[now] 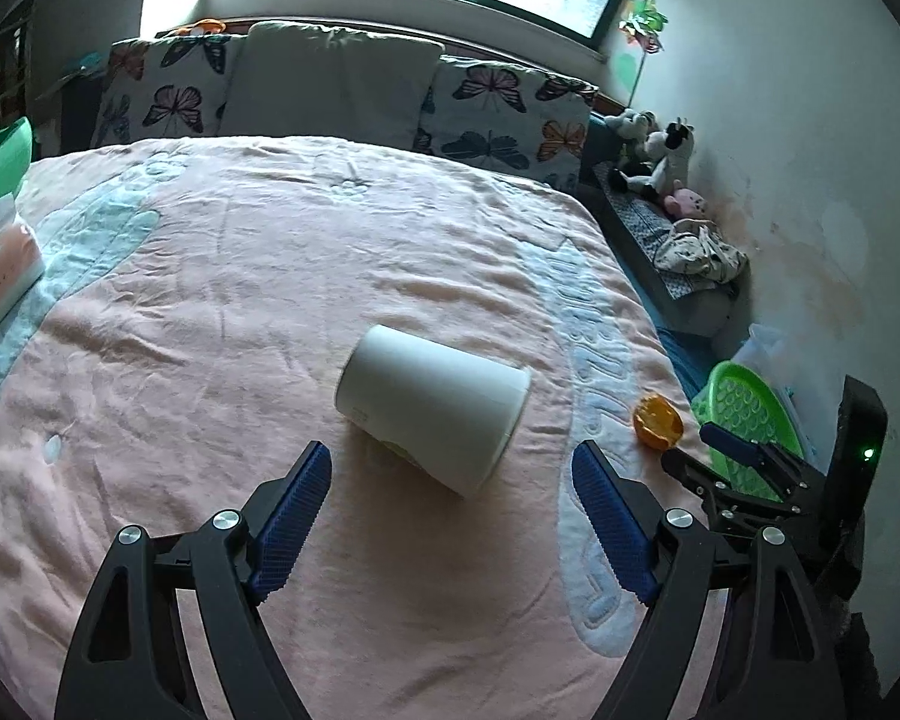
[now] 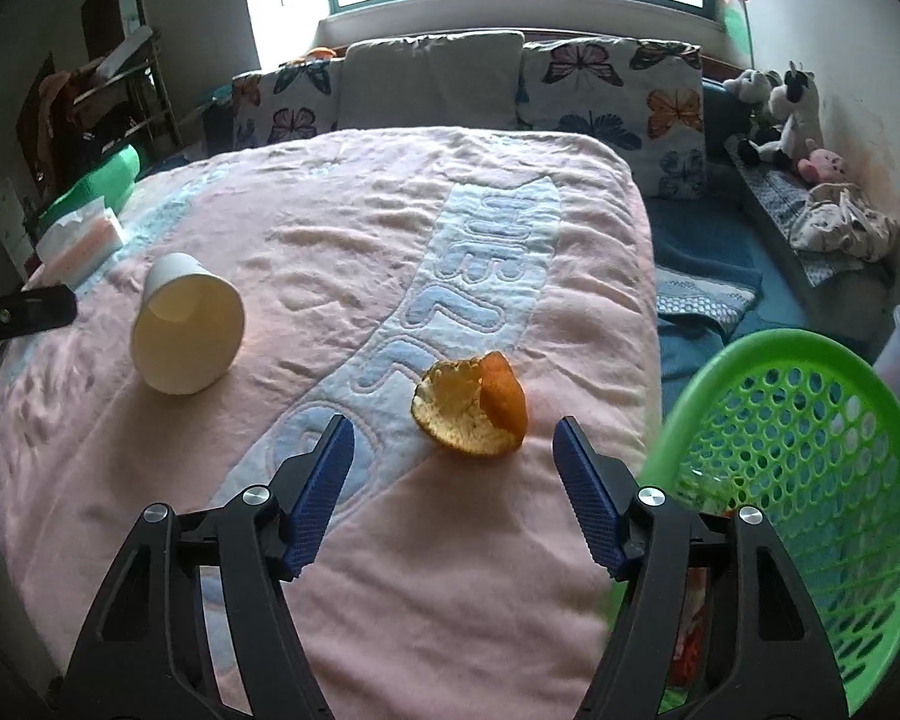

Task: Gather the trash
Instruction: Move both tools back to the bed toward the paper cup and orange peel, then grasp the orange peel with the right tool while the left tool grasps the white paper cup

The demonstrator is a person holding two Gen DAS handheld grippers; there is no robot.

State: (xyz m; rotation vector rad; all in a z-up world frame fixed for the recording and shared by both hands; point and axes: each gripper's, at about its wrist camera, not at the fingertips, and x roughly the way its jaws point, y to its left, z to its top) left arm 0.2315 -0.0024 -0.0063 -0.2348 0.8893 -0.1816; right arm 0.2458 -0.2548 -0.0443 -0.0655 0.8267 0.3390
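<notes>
A white paper cup (image 1: 435, 408) lies on its side on the pink blanket (image 1: 270, 276). My left gripper (image 1: 453, 459) stands open just short of it, and the cup's near end reaches between the blue pads without touching them. In the right wrist view the cup (image 2: 187, 327) shows its open mouth at the left. An orange peel (image 2: 471, 411) rests on the blanket near the bed's right edge. My right gripper (image 2: 453, 435) is open just before the peel, with nothing between its pads. From the left wrist view the peel (image 1: 657, 414) and the right gripper (image 1: 687, 441) appear at the right.
A green perforated basket (image 2: 810, 480) stands off the bed's right edge, close to my right gripper. A tissue pack (image 2: 84, 237) and a green object lie at the bed's left side. Butterfly pillows (image 1: 510, 114) line the headboard. Plush toys (image 2: 786, 108) sit along the right wall.
</notes>
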